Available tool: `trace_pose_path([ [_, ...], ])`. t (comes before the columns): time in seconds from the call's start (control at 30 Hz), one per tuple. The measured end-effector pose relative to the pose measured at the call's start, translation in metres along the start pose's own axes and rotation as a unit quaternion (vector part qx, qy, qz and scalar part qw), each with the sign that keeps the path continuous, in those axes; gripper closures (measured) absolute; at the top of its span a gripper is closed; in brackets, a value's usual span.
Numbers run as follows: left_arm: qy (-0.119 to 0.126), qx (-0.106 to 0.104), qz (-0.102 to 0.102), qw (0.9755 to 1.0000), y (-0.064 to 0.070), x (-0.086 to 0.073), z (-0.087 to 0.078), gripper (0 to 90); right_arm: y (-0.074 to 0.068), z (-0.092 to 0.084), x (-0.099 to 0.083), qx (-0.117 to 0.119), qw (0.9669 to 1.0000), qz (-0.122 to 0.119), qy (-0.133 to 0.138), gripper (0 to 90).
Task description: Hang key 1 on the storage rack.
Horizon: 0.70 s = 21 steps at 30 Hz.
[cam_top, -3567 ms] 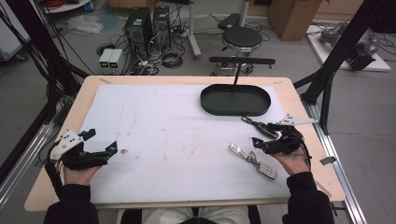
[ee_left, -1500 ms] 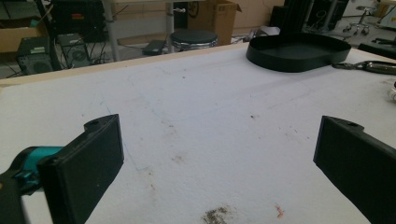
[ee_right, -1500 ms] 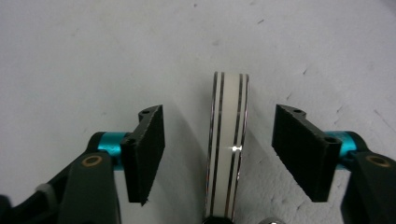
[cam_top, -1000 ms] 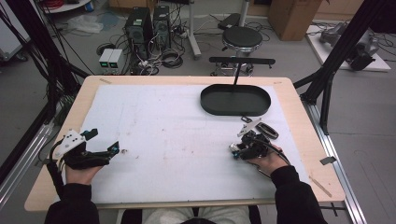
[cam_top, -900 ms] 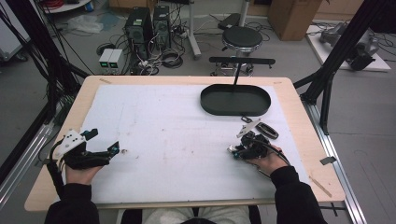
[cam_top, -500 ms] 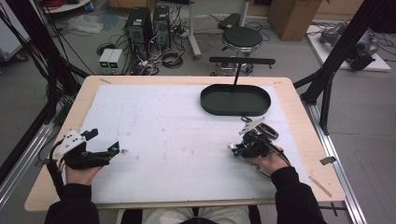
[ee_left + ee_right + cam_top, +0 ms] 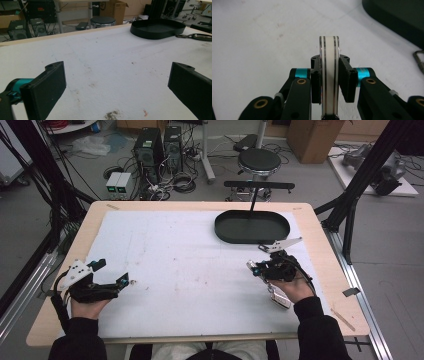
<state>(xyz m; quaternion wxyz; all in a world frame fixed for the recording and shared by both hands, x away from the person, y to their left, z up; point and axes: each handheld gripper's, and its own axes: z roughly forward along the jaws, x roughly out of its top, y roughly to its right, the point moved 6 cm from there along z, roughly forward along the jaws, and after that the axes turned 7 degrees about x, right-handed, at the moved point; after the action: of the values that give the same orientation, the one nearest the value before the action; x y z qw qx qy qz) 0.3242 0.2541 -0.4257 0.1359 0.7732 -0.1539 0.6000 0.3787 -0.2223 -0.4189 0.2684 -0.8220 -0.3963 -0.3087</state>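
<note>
The right hand-held gripper [image 7: 329,82] is clenched on a knife [image 7: 329,75], its two black pads pressing the flat sides of a white handle edged with thin metal strips; the handle stands on edge between the pads and juts out past them. Its jaws have just been closing on that handle. In the high view the right hand-held gripper [image 7: 260,268] sits near the right edge of the surface [image 7: 190,265], pointing left, with the knife [image 7: 278,296] hanging below the hand toward the near edge, its metal end close to the sleeve. Whether the knife clears the surface or brushes it cannot be told from these views. Just beyond the right hand-held gripper, toward the far right corner, lies a black oval tray [image 7: 252,226], and its dark wall [image 7: 397,15] also shows at the top right of the right gripper view. A metal tool [image 7: 197,36] lies on the surface beside the tray [image 7: 157,28], seen from the left gripper view. The left hand-held gripper [image 7: 120,281] rests near the left edge of the surface, well apart from the right one, pointing right. It is released: its pads stand wide apart with only bare, lightly stained white surface [image 7: 107,70] between them, and nothing is held.
</note>
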Motion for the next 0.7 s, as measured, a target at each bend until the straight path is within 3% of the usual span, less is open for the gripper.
trace_pose_path([
  [0.2,0.003,0.001,-0.003,1.0000,-0.001,0.001,0.000,2.0,-0.001,-0.013,0.024,0.001,0.9990,0.000,0.044,74.7],
  [0.5,0.002,0.000,-0.001,1.0000,0.000,0.000,0.001,2.0,0.000,-0.026,0.062,-0.005,0.9970,-0.014,0.076,74.7],
  [0.7,0.001,0.000,0.000,1.0000,0.000,0.000,0.001,2.0,0.008,-0.029,0.078,-0.003,0.9948,-0.007,0.102,74.8],
])
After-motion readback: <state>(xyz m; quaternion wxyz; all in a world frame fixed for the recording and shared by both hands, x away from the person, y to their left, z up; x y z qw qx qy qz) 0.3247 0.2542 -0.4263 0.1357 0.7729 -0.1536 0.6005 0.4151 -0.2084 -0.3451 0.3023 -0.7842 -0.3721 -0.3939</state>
